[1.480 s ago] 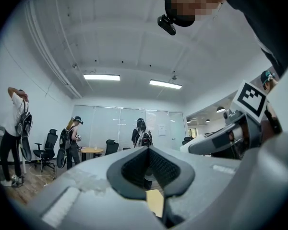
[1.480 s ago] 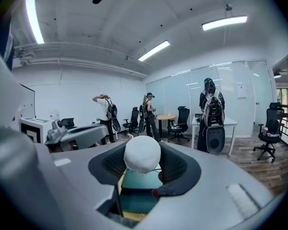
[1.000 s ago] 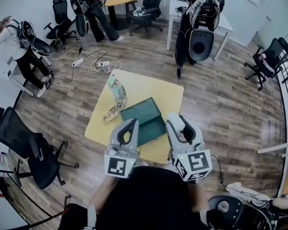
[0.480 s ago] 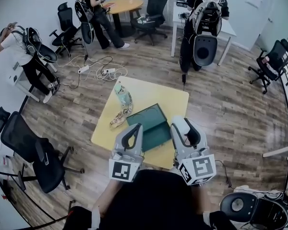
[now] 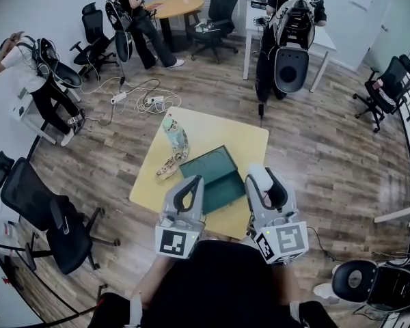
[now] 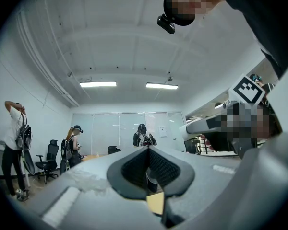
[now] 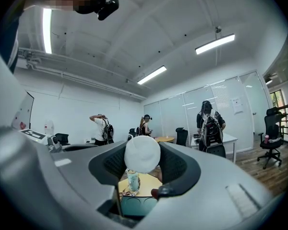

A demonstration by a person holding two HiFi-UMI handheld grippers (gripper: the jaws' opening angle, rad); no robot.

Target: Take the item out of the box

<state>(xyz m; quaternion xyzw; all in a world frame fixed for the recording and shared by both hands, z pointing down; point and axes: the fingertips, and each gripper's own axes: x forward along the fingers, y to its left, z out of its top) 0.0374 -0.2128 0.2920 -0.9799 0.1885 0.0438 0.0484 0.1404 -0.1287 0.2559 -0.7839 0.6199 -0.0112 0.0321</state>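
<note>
Our right gripper [image 5: 260, 178] grips a white ball [image 7: 142, 154] between its fingers, over the near edge of the yellow counter [image 5: 244, 139]. The open green box [image 5: 215, 173] lies just ahead, with bare counter beyond it. Our left gripper [image 5: 191, 182] has its fingers together.

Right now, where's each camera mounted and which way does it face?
Head view: on the person's head, facing steeply down at the yellow table and green box; left gripper, right gripper and torso show.
Left gripper view: on the left gripper, facing level across the room; its shut, empty jaws show.
Right gripper view: on the right gripper, facing level over the table; its jaws hold a white round item.
Shared: head and right gripper views both show table, box, bottle.
</note>
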